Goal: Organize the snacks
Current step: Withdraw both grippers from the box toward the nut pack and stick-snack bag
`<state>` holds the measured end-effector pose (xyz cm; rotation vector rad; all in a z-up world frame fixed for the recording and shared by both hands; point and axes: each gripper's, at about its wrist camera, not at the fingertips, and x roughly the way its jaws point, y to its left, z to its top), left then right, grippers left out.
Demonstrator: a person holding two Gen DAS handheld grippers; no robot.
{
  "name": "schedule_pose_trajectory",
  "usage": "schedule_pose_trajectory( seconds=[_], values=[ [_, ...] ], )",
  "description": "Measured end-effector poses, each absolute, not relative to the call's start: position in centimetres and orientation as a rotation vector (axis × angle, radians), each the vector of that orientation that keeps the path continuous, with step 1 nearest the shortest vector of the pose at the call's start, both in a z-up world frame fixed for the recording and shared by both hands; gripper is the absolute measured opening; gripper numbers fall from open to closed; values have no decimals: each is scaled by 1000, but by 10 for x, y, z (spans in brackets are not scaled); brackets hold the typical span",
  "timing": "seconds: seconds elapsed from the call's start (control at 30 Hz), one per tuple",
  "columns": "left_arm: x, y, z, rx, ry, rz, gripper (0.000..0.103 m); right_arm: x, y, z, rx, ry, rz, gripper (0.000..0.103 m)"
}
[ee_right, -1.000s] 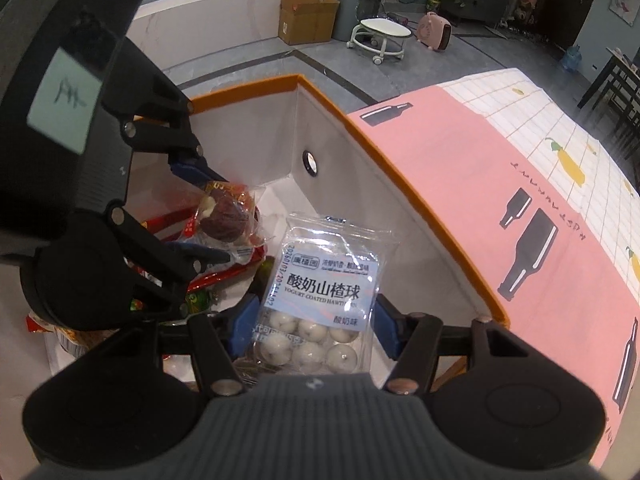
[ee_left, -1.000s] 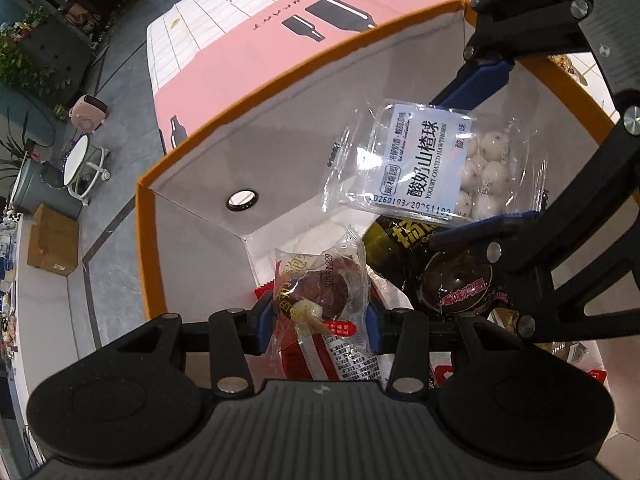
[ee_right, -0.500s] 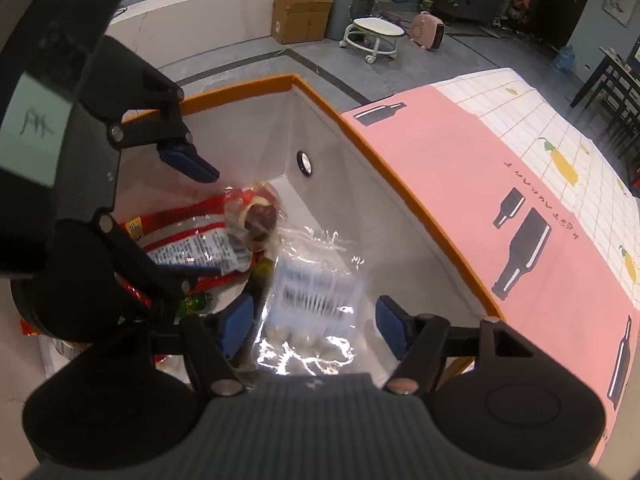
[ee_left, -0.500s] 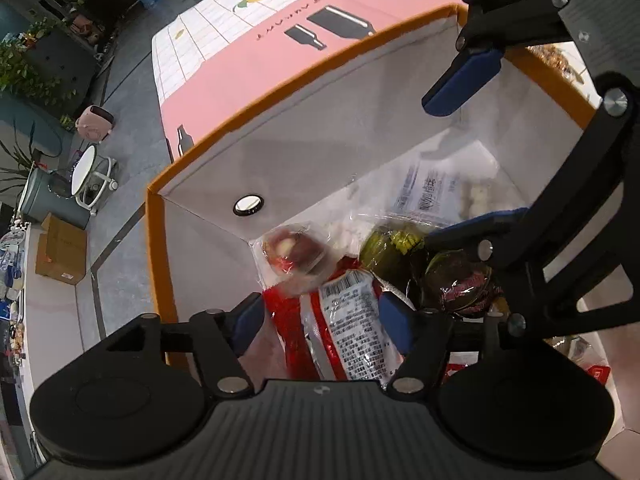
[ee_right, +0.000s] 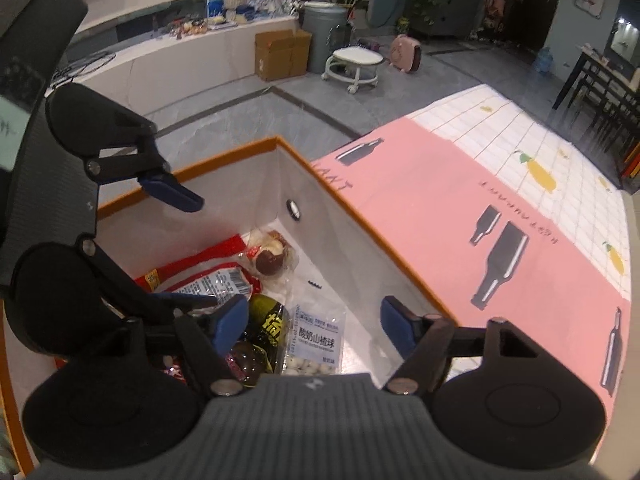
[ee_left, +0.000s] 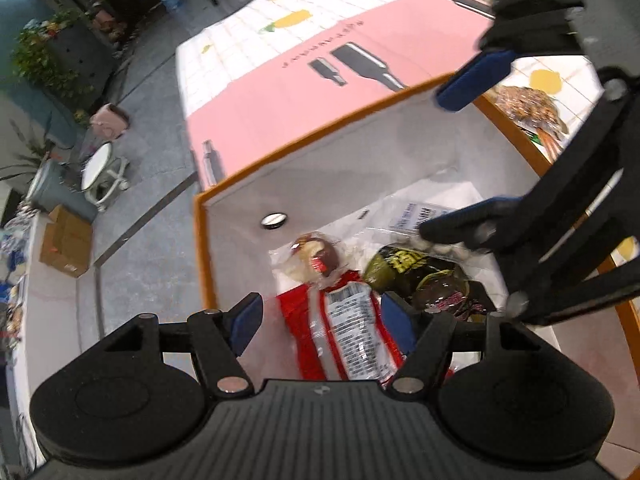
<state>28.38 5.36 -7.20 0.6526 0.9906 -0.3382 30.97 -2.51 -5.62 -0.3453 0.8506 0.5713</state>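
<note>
Bin (ee_left: 224, 248): white fabric walls, orange rim, a round metal eyelet (ee_left: 273, 220) on the far wall; it fills the middle of both views and sits on a pink cloth (ee_right: 420, 216) printed with dark bottles.
Snacks: all lie on the bin floor, none between any fingers.
Ball pack (ee_right: 314, 344): clear packet with a white label in dark print and white round balls at its lower end; lies flat at lower centre of the right wrist view, beside the near-right wall. In the left wrist view it shows at centre right, partly hidden by the other tool.
Cake (ee_left: 316, 256): small clear wrapper holding a dark brown round piece with a pale patch and a red mark; lies in the far corner, below the eyelet.
Red bag (ee_left: 344, 332): red with a clear window and a white barcode panel; lies lengthways at lower centre of the left wrist view.
Green pack (ee_left: 404, 266): dark green with yellow characters, just right of the red bag, touching it.
Dark pack (ee_left: 444, 294): glossy, pink print, next to the green pack.
Left gripper (ee_left: 322, 320): above the red bag, blue pads spread wide, nothing held.
Right gripper (ee_right: 314, 324): above the ball pack, jaws opening, nothing between the pads.
Loose snack (ee_left: 528, 108): brown, outside the bin, upper right.
</note>
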Motion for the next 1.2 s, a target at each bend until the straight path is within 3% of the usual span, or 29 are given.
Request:
schedule_pose_trajectory(
  seconds=[0.6,1.2],
  values=[
    [208,47,8,282,788,-166,80,206,-104,-2,-104,612,365,75],
    [141,-44,-25,139,787,-309,80,126,-193,-68,8,696,111,79]
  ],
)
